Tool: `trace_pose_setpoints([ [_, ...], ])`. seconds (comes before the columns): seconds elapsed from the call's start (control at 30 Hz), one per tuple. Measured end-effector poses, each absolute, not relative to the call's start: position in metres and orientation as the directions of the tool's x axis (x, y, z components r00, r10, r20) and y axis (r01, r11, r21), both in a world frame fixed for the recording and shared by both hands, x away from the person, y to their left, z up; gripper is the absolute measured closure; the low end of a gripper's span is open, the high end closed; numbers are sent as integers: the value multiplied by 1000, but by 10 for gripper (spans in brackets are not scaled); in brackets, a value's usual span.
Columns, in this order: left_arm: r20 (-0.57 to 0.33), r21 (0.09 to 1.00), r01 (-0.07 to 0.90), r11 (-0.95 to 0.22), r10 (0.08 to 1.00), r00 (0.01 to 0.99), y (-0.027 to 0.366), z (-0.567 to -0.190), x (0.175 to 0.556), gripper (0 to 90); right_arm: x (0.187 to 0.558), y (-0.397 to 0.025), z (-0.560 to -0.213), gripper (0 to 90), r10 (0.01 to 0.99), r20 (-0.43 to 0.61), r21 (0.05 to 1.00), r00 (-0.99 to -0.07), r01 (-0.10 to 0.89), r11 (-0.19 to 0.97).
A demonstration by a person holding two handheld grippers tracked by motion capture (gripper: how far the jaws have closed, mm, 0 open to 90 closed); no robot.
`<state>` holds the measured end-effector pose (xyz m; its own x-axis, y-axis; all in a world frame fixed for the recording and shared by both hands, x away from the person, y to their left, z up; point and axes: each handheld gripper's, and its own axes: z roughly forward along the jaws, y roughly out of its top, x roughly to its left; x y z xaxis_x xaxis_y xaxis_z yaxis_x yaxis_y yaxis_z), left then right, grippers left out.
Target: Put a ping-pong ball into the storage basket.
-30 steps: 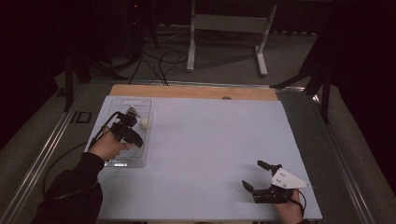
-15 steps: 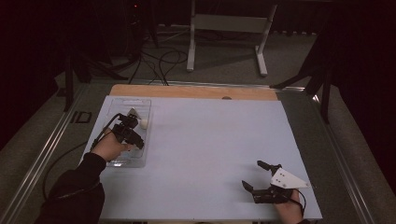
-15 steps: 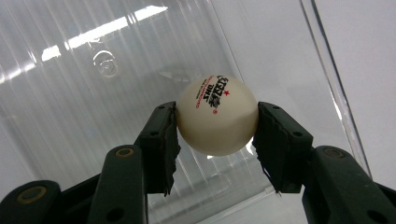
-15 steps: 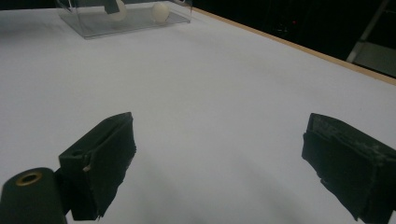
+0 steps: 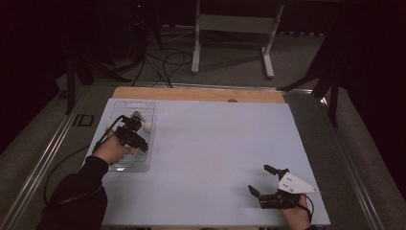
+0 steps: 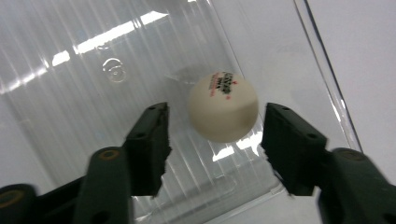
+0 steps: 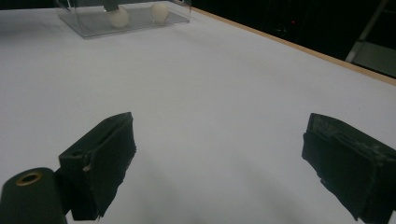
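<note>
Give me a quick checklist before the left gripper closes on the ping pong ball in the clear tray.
1. Left gripper open: ok, its fingers stand apart.
2. Ball between the fingers: ok, though it sits nearer the far ends and closer to one side in the left gripper view.
3. Fingers clear of the ball: ok, a gap shows on both sides.
4. Ball resting on the clear tray floor: cannot tell, the clear floor hides any contact.
5. Second ball out of the way: cannot tell how far it lies from the grasp.
6. Right gripper out of the way: ok, open over the white table, far from the tray.
</note>
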<state>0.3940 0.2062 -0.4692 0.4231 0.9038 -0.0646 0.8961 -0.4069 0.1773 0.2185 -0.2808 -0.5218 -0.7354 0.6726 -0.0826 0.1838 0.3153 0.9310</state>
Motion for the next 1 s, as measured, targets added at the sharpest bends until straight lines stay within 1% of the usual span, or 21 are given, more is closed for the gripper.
trace_pose_setpoints([
  [0.03, -64, 174, 897, -407, 904, 422, 207, -468, 394, 406, 219, -281, -522, 93, 672, -81, 931, -736, 185, 315],
  [0.13, -54, 182, 897, -402, 907, 417, 209, -465, 395, 358, 219, -281, -522, 93, 673, -83, 932, -735, 182, 313],
  [0.17, -53, 185, 898, -398, 909, 414, 210, -464, 395, 322, 218, -281, -521, 93, 675, -84, 932, -733, 182, 314],
  [0.23, -88, 192, 890, -413, 896, 435, 213, -462, 394, 248, 219, -281, -521, 93, 674, -82, 932, -734, 182, 313],
  [0.27, -91, 198, 887, -417, 893, 440, 214, -460, 394, 224, 219, -281, -522, 93, 674, -85, 932, -734, 181, 314],
  [0.33, -84, 199, 881, -428, 889, 451, 213, -458, 393, 217, 219, -281, -522, 93, 675, -84, 932, -733, 182, 313],
  [0.37, -74, 201, 880, -431, 889, 452, 213, -456, 392, 170, 219, -281, -521, 93, 677, -82, 932, -732, 183, 311],
  [0.47, -54, 207, 870, -447, 883, 467, 216, -452, 391, 143, 219, -281, -522, 93, 675, -85, 932, -733, 182, 314],
  [0.63, -91, 223, 860, -459, 868, 487, 221, -445, 390, 37, 218, -281, -521, 93, 676, -84, 932, -732, 182, 313],
  [0.7, -91, 225, 855, -467, 864, 496, 223, -442, 390, 3, 218, -281, -521, 93, 676, -84, 932, -732, 182, 313],
  [0.83, -85, 235, 847, -476, 858, 506, 225, -439, 389, 2, 218, -281, -521, 93, 676, -83, 932, -732, 184, 313],
  [0.9, -81, 255, 838, -482, 853, 516, 226, -437, 388, 1, 218, -281, -521, 93, 676, -82, 932, -733, 184, 313],
  [0.93, -95, 262, 834, -486, 847, 523, 225, -437, 387, 1, 218, -281, -521, 93, 675, -83, 932, -733, 183, 313],
  [1.0, -95, 295, 820, -490, 839, 536, 225, -435, 386, 0, 219, -281, -521, 93, 675, -82, 932, -734, 183, 313],
])
